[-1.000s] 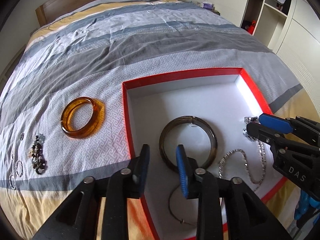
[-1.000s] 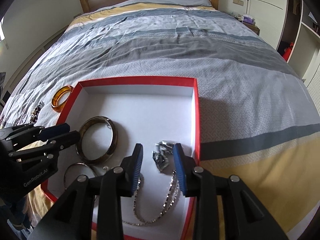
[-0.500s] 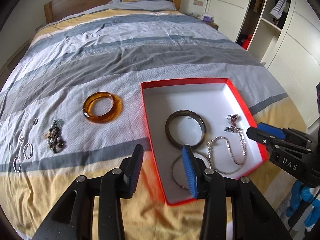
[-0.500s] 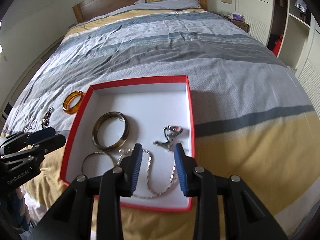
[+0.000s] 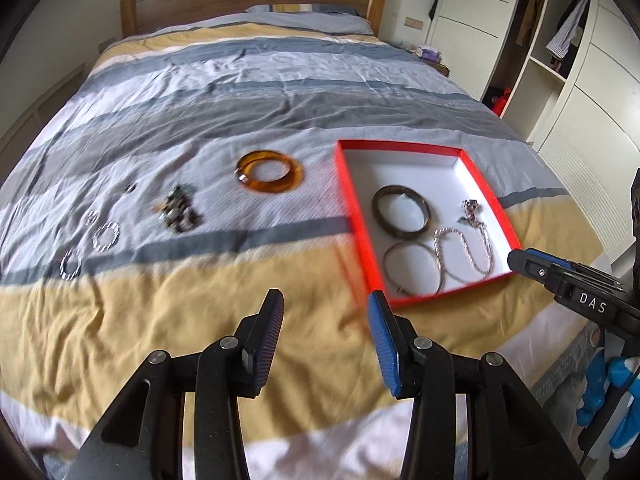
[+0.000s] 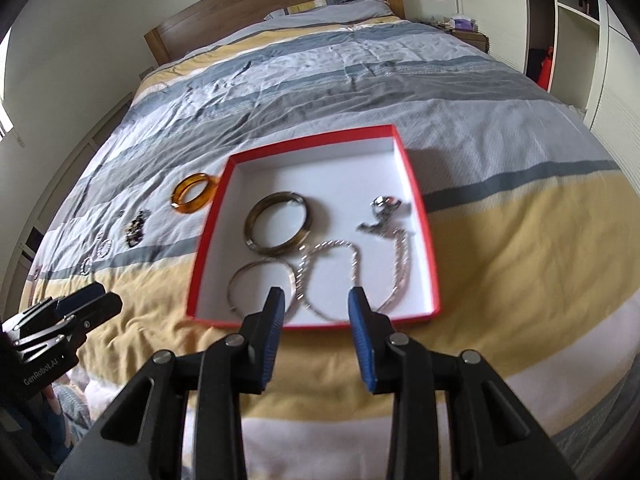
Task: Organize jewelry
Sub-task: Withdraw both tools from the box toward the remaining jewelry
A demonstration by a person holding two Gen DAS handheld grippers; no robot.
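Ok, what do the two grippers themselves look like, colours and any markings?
Both are black, with angular linkage arms, silver pivot pins and ribbed blue pads on the fingers. The left gripper carries white "GenRobot.AI" lettering on its side; the right gripper is marked "DAS" in white. No cables or sleeves are visible.

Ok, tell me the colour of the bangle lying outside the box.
Translucent amber-orange bangle, clearest in the left wrist view.

A wooden-framed bed (image 5: 224, 128) covered by a grey, blue and yellow striped quilt is seen; on it are laid a red-rimmed white cardboard box (image 5: 486, 184), an amber translucent bangle (image 5: 269, 171), a dark beaded cluster (image 5: 179, 209) and small silver rings (image 5: 106, 235)
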